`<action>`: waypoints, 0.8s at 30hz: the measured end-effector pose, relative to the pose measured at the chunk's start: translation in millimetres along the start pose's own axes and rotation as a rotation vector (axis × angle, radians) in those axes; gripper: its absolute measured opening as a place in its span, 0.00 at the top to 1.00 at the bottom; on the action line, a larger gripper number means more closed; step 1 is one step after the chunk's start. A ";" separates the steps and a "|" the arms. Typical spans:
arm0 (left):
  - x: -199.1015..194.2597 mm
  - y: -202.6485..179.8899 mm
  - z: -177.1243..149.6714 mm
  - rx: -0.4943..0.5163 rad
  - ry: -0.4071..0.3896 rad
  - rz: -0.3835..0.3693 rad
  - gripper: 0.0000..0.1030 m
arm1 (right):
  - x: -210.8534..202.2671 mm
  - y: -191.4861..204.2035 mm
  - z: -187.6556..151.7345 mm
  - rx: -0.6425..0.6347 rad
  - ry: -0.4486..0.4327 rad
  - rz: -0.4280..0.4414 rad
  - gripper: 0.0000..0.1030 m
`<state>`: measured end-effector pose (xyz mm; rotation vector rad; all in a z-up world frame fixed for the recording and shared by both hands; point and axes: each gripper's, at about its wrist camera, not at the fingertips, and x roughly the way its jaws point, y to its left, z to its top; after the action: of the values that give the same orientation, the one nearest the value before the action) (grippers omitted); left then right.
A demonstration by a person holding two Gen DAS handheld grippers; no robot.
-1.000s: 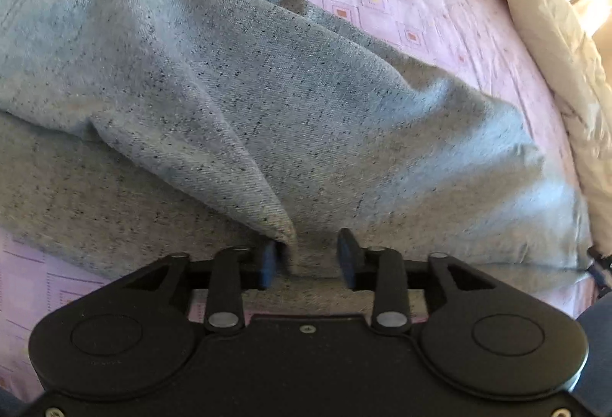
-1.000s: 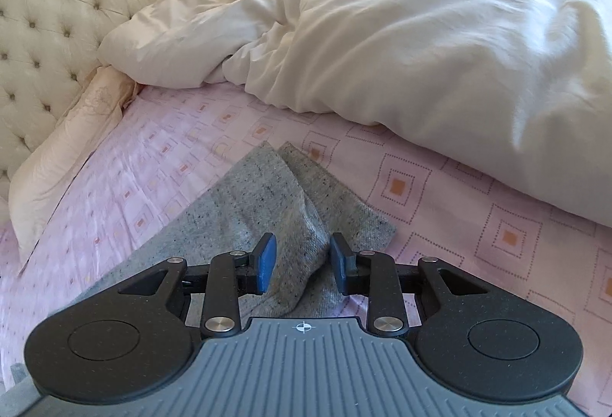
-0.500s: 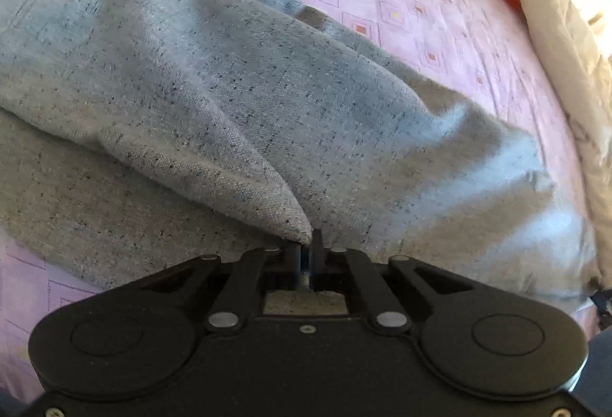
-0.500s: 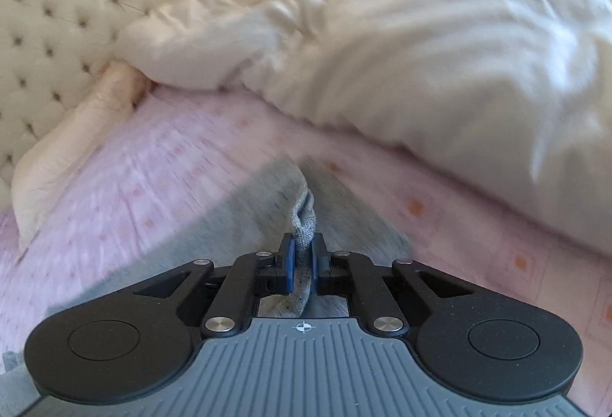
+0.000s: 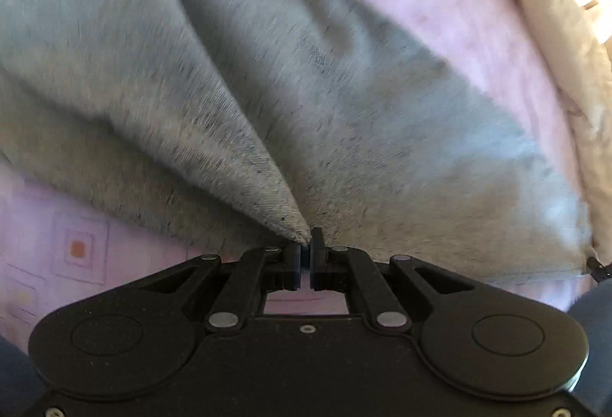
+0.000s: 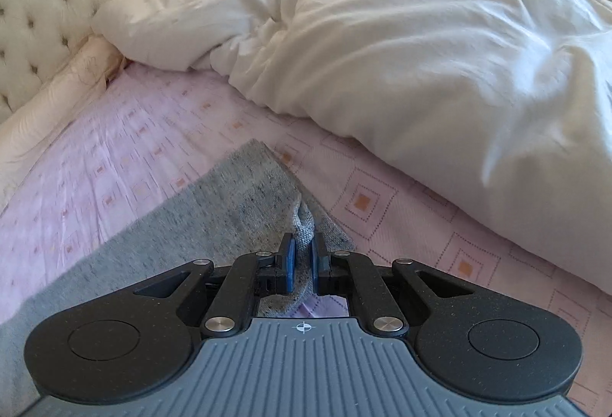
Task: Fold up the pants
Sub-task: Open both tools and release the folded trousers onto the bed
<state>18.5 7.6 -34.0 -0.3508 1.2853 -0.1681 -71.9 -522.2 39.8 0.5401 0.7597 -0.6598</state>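
A bed [image 6: 114, 164] with a pink patterned sheet carries the grey pants [image 5: 344, 119], spread flat beside a white duvet [image 6: 420, 54]. Left gripper [image 5: 305, 249] and right gripper [image 6: 302, 256] each have jaws pinched narrow on a fabric edge, likely to lift it for folding.
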 end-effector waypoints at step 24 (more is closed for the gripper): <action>-88.8 21.6 38.8 0.190 -0.099 0.118 0.63 | -71.1 82.4 36.1 -0.187 -0.030 0.095 0.81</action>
<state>29.4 62.0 48.3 -0.1193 1.1781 -0.1691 -36.2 -466.0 133.1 0.3916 0.7545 -0.5015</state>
